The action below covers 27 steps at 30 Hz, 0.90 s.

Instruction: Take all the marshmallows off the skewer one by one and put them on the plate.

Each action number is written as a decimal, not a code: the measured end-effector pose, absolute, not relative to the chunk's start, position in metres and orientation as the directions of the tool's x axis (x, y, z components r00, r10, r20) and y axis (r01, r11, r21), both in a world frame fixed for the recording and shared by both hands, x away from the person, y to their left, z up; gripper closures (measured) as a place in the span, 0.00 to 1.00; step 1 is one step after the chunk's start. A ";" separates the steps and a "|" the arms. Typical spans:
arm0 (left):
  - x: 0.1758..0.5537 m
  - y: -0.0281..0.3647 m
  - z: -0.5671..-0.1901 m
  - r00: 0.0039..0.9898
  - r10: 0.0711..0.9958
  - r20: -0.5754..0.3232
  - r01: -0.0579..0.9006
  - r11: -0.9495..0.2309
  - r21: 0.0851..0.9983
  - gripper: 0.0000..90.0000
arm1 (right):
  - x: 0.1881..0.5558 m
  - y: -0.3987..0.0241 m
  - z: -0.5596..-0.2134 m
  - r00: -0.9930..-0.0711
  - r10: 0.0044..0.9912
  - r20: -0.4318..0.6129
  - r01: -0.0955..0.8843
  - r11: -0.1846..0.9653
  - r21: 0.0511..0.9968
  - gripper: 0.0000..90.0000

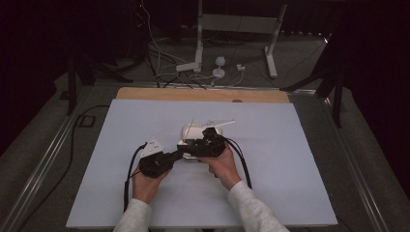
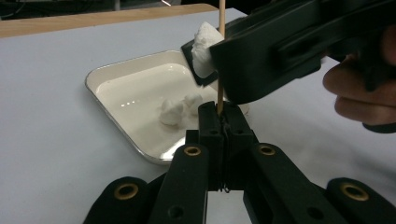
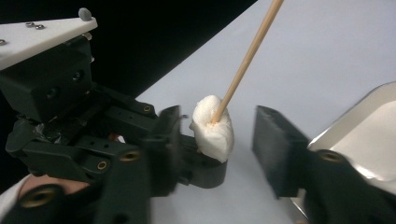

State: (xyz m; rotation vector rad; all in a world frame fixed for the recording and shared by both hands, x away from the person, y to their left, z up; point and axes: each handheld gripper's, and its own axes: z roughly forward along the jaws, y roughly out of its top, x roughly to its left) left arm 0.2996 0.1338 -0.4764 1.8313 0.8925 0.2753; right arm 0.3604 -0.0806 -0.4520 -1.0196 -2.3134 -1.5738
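My left gripper is shut on the lower end of a thin wooden skewer, which stands upright from its tips. A white marshmallow is speared on the skewer. My right gripper comes in from the side with the marshmallow between its jaws. The left jaw sits close against it and a gap shows at the right jaw, so the gripper is open. Just behind stands a shallow white metal tray holding two more marshmallows.
Both hands work at the middle of a pale sheet that covers the table. A wooden table edge shows at the far side. Beyond it, cables and white stand legs lie on the floor.
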 end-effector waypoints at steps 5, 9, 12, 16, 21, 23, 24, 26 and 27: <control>0.299 0.133 -0.477 0.702 0.684 -0.199 0.442 -0.199 0.874 1.00 | 0.361 -0.078 -0.456 -0.743 0.425 0.518 0.635 0.199 0.747 0.80; 0.298 0.133 -0.477 0.710 0.681 -0.180 0.425 -0.211 0.880 1.00 | 0.359 -0.078 -0.454 -0.745 0.434 0.506 0.626 0.193 0.756 0.84; 0.297 0.133 -0.477 0.714 0.681 -0.165 0.414 -0.220 0.883 1.00 | 0.359 -0.081 -0.451 -0.744 0.439 0.504 0.624 0.185 0.759 0.85; 0.297 0.132 -0.477 0.715 0.682 -0.153 0.408 -0.230 0.884 1.00 | 0.359 -0.084 -0.448 -0.741 0.444 0.505 0.623 0.171 0.764 0.86; 0.296 0.132 -0.484 0.720 0.683 -0.126 0.413 -0.275 0.868 1.00 | 0.371 -0.112 -0.433 -0.677 0.467 0.569 0.642 -0.005 0.767 0.88; 0.295 0.129 -0.480 0.732 0.671 -0.116 0.395 -0.279 0.875 1.00 | 0.374 -0.125 -0.422 -0.696 0.488 0.527 0.619 0.035 0.785 0.88; 0.295 0.126 -0.479 0.740 0.664 -0.109 0.387 -0.287 0.876 1.00 | 0.374 -0.125 -0.422 -0.696 0.488 0.527 0.619 0.035 0.785 0.88; 0.295 0.124 -0.480 0.742 0.662 -0.109 0.387 -0.290 0.876 1.00 | 0.374 -0.128 -0.417 -0.704 0.497 0.507 0.606 0.048 0.794 0.87; 0.295 0.124 -0.480 0.740 0.664 -0.107 0.389 -0.294 0.873 1.00 | 0.374 -0.129 -0.416 -0.705 0.499 0.504 0.603 0.049 0.796 0.87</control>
